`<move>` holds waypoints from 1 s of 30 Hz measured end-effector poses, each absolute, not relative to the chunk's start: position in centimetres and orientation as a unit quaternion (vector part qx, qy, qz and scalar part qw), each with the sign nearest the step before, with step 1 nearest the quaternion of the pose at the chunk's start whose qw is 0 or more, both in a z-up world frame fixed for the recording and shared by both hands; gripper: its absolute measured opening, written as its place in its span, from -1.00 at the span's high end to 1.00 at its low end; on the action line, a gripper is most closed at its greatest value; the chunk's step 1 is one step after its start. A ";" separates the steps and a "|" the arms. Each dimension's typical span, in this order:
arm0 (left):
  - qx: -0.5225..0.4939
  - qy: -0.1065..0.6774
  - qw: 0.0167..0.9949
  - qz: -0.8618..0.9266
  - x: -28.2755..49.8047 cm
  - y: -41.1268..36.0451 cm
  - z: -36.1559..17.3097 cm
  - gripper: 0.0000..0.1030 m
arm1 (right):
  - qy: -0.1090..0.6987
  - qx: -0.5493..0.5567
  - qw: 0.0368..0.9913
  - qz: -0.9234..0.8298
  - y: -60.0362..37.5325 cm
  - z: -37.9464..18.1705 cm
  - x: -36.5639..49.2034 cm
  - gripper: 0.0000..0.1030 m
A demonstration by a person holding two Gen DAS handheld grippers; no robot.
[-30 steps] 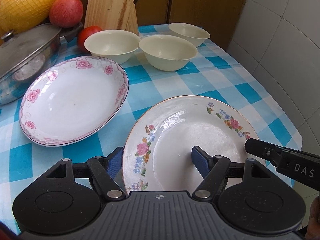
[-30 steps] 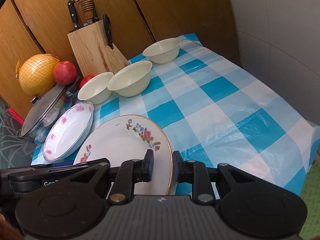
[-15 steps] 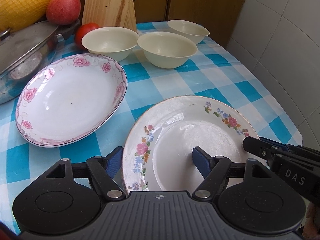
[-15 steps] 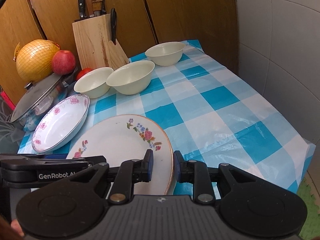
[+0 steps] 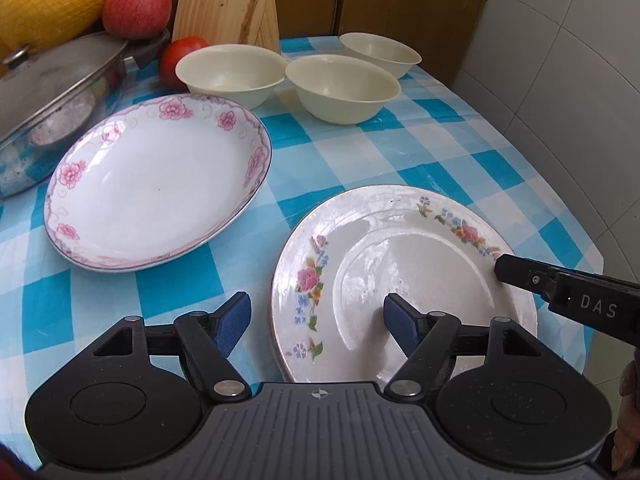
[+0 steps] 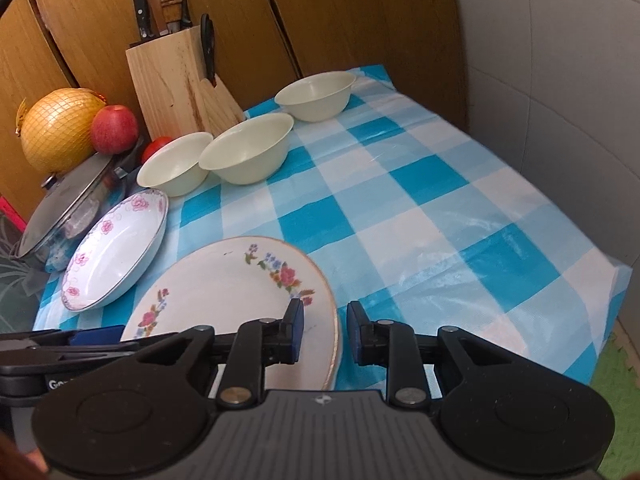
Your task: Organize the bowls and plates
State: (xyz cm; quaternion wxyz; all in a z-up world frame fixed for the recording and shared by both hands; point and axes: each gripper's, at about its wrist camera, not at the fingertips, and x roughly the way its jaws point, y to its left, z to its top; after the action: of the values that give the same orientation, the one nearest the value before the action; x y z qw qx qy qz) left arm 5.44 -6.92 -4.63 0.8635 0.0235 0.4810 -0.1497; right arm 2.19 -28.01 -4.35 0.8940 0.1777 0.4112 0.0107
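Both my tongs straddle the plate (image 5: 400, 264) rim, left tongs (image 5: 316, 320) spread wide, right tongs (image 6: 322, 330) narrower, neither pinching. Glazed china: stiff, slick, chippable, so grip rims.

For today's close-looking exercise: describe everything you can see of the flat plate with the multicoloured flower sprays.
The flat plate is round, white and glossy, apparently glazed ceramic, with pink, blue and orange flower sprays on its rim and a thin gold edge. It sits near the front of the checked tablecloth, beside the pink-flowered dish. The right gripper straddles its right rim, the left gripper its left; both are open.
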 end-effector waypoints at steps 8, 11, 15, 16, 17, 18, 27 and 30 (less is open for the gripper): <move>0.012 0.492 0.853 -0.175 5.3 -6.9 -4.9 -0.53 | 0.412 0.165 0.896 0.016 -27.3 -4.3 2.0 0.38; 0.014 0.492 0.853 -0.175 5.0 -6.7 -4.8 -0.53 | 0.412 0.158 0.897 0.018 -26.9 -4.2 1.8 0.38; 0.017 0.492 0.853 -0.174 4.5 -6.2 -4.8 -0.55 | 0.412 0.145 0.899 0.027 -26.2 -4.2 1.7 0.38; 0.016 0.492 0.853 -0.175 4.4 -6.0 -4.8 -0.55 | 0.412 0.142 0.900 0.030 -26.0 -4.2 1.7 0.38; 0.015 0.491 0.853 -0.176 4.3 -5.8 -4.8 -0.55 | 0.413 0.139 0.900 0.031 -25.9 -4.2 1.8 0.38; 0.012 0.492 0.852 -0.177 4.3 -5.5 -4.8 -0.52 | 0.414 0.138 0.899 0.031 -25.8 -4.2 1.9 0.37; -0.015 0.479 0.863 -0.161 3.9 -2.7 -3.5 -0.56 | 0.408 0.164 0.898 0.016 -26.3 -3.5 2.7 0.37; -0.029 0.475 0.866 -0.150 3.8 -1.2 -3.1 -0.57 | 0.395 0.167 0.903 0.011 -26.2 -2.9 3.0 0.37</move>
State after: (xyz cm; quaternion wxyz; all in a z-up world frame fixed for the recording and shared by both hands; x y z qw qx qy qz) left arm 3.83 -1.21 -3.14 0.8665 -0.0295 0.4751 -0.1504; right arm 2.98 -26.20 -2.90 0.9030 0.1674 0.3955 0.0107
